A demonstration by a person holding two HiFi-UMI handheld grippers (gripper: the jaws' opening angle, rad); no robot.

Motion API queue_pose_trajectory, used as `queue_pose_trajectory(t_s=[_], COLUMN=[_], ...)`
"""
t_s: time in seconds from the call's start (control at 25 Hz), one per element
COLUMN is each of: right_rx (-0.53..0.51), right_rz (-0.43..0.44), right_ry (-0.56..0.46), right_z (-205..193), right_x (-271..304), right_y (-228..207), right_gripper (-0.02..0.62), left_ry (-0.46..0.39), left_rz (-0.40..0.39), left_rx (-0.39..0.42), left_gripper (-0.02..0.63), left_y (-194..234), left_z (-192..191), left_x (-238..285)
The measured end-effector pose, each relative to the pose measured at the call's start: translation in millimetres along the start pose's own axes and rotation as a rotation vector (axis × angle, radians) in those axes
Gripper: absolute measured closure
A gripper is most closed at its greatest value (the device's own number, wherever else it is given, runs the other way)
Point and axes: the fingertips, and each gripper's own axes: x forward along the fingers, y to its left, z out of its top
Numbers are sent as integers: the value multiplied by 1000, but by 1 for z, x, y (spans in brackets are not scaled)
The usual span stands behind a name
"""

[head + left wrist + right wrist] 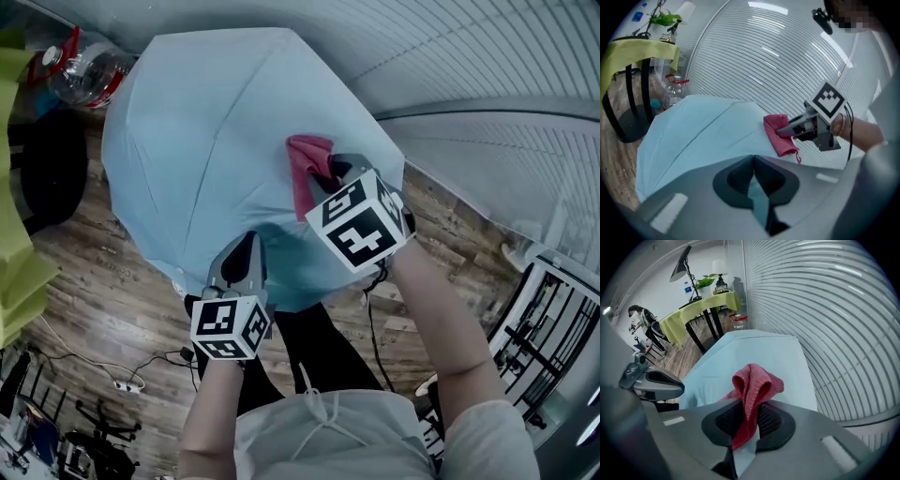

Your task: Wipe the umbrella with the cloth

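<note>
An open pale blue umbrella [216,141] stands canopy-up on the wooden floor in front of me. My left gripper [242,258] is shut on the canopy's near edge; a strip of blue fabric [757,197] runs between its jaws. My right gripper [337,173] is shut on a red cloth [307,164], which rests on the canopy's right panel. In the right gripper view the red cloth [752,390] bunches up out of the jaws over the umbrella [759,352]. The left gripper view shows the cloth [778,133] and the right gripper [790,131] against the canopy [703,136].
A ribbed white wall [487,84] curves behind the umbrella. A plastic bottle [80,70] and a black table base [47,173] with a yellow-green cover [14,244] lie at the left. A metal rack [548,319] stands right; cables and a power strip [122,384] lie lower left.
</note>
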Motion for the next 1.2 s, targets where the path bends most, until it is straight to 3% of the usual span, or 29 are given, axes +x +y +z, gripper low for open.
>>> queue_pose_trajectory(t_s=[0.28,0.56,0.84,1.2], right_rx=[-42,4,37,82], right_rz=[-108,-146,-240,-372], right_ry=[64,98,136,141], right_z=[-27,-56,-102,-119], right_x=[10,18,11,-22], right_y=[-58,-91,-138,-153], right_gripper=[535,535,535,535], left_ry=[24,65,83,84], left_rz=[-5,-22,-52,-48], left_rx=[11,29,105,97], left_gripper=[598,598,598,598], left_y=[-19,-29,-66,-66], left_z=[-5,-23,-39,-62], left_x=[16,36,39,20])
